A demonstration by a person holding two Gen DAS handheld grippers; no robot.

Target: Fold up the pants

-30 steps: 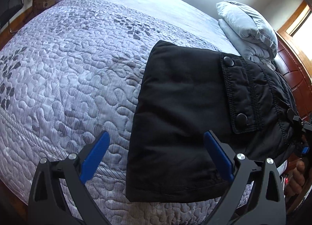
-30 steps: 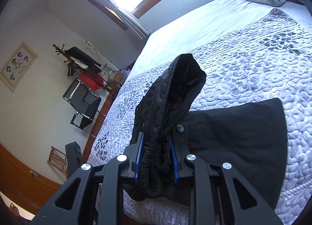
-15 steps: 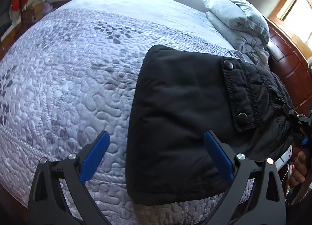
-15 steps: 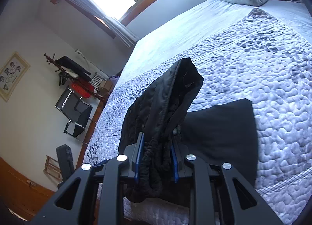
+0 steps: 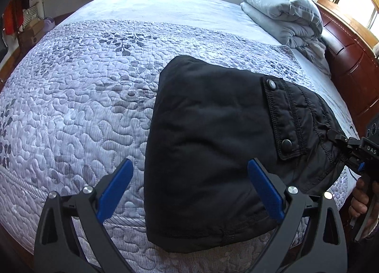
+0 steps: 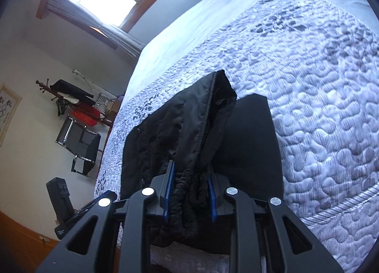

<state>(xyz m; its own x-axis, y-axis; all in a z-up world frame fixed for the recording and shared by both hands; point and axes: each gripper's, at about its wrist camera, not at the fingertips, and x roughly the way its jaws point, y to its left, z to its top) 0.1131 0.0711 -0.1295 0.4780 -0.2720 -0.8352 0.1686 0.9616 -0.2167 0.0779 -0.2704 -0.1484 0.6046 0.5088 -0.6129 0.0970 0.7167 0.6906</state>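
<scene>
Right tongs point(image 6: 189, 196) are pinching the gathered elastic waistband of the black pants point(image 5: 213, 154), the bunched cloth squeezed between their blue pads point(image 6: 168, 190) and a flap of fabric standing up just beyond the tips. Left tongs point(image 5: 189, 190) hang spread wide with nothing between them, their pads hovering above the near edge of the garment.

Already doubled into a squat block, the pants lie on the quilted bedspread point(image 5: 83, 107) close to the bed's near edge, straight ahead of the left tongs, with the snap-buttoned pocket flap point(image 5: 284, 119) toward the side where the right tongs grip. I'd judge this to be a late fold: the waistband end is being carried over the folded legs. The next move, as I read it, calls for laying that end flat on the block and letting go, with the left tongs free to press or square the near edge so nothing slides.

Beyond the tips of the left tongs, grey bedding point(image 5: 284, 17) sits piled by the wooden headboard point(image 5: 350, 64).

Compared with a second ago, the lifted waistband sits lower and more draped over the block, and the right tongs have tipped down toward the bed. The left tongs have drifted sideways, open as before.
</scene>
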